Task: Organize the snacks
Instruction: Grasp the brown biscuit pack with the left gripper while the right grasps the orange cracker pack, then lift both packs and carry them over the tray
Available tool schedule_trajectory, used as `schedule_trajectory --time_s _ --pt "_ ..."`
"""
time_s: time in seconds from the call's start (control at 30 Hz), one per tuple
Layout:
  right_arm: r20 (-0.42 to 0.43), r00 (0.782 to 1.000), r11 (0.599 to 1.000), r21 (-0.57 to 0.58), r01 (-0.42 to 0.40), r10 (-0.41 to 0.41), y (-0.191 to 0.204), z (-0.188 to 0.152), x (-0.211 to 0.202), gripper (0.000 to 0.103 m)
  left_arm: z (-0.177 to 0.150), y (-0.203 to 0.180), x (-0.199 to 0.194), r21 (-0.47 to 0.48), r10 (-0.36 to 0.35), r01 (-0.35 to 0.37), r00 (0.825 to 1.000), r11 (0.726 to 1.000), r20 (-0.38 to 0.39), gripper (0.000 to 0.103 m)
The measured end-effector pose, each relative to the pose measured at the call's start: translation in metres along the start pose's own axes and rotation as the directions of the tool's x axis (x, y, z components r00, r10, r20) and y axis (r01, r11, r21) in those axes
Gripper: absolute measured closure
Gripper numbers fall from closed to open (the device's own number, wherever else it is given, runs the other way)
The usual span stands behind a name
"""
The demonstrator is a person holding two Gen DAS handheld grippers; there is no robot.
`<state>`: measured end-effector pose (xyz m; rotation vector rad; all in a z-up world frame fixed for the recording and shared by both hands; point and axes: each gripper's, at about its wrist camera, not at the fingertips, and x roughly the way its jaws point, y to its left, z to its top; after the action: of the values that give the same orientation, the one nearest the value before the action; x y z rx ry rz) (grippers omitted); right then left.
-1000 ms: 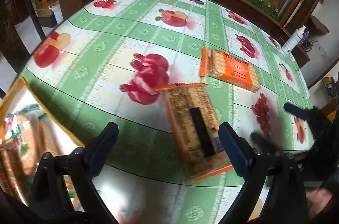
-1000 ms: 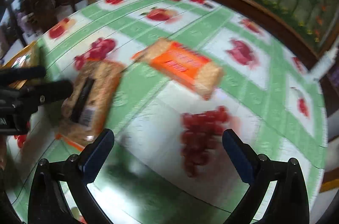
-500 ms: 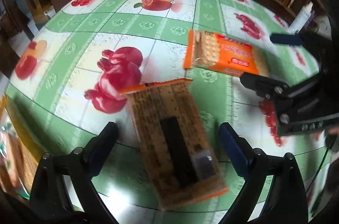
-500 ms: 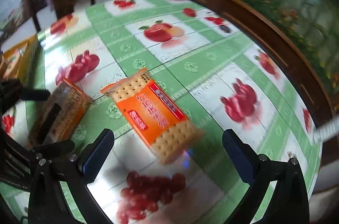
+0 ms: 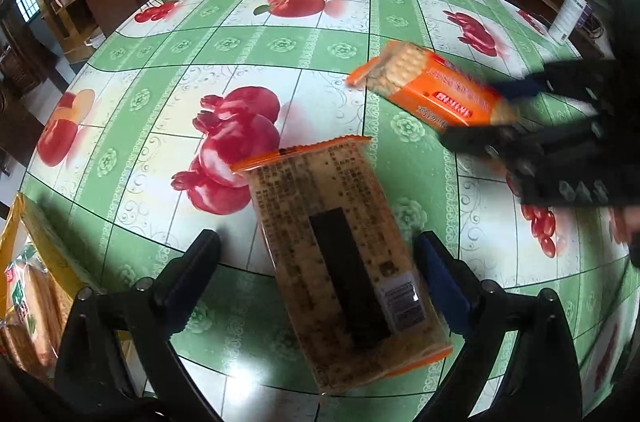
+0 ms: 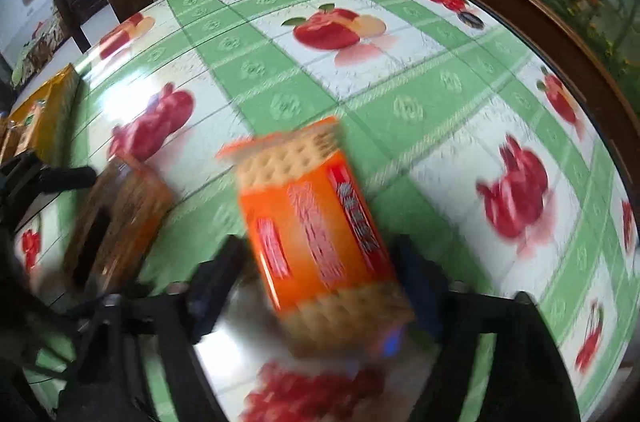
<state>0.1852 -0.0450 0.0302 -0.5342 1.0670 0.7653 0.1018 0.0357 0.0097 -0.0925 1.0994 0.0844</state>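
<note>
Our right gripper (image 6: 316, 282) is closing across the orange cracker pack (image 6: 316, 222), while the brown cracker pack (image 5: 340, 250) lies lengthwise on the table (image 5: 280, 46) between our wide-open left gripper (image 5: 320, 262).

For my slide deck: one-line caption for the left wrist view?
Open left gripper straddles a face-down cracker pack on the fruit-print tablecloth.

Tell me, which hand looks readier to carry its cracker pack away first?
Probably the right: the right gripper is closing around the orange cracker pack. The left gripper only straddles the brown cracker pack, jaws wide.
</note>
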Motion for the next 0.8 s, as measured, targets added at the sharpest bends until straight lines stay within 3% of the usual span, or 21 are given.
schedule_trajectory --time_s 0.17,0.37,0.47,0.5,0.53,0.8 --pt "0.013 1.0 0.997 0.07 0.02 -0.021 0.024 -0.035 -0.017 0.047 -0.003 0.005 -0.006 0.011 -0.03 0.03 1.0 0.999 0.007 0.015" --pt "0.048 0.993 0.983 0.157 0.099 -0.108 0.023 -0.037 -0.013 0.038 -0.007 -0.004 -0.007 0.031 0.005 -0.004 1.0 1.0 -0.003 0.013" --pt "0.082 0.994 0.975 0.215 0.059 -0.078 0.013 -0.037 -0.015 0.043 -0.008 -0.004 -0.006 0.03 -0.012 0.011 1.0 0.999 0.022 0.016" --pt "0.092 0.994 0.974 0.221 0.044 -0.066 0.013 -0.038 -0.017 0.048 -0.009 -0.005 -0.007 0.05 -0.026 0.024 0.999 0.998 0.044 0.032" --pt "0.094 0.994 0.973 0.229 0.039 -0.062 0.013 -0.04 -0.018 0.048 -0.008 -0.006 -0.01 0.066 -0.03 0.026 0.998 0.997 0.059 0.038" --pt "0.145 0.989 0.95 0.312 -0.028 -0.019 0.021 -0.088 -0.041 0.048 -0.021 -0.006 -0.022 0.121 -0.098 0.091 0.994 0.988 0.056 0.041"
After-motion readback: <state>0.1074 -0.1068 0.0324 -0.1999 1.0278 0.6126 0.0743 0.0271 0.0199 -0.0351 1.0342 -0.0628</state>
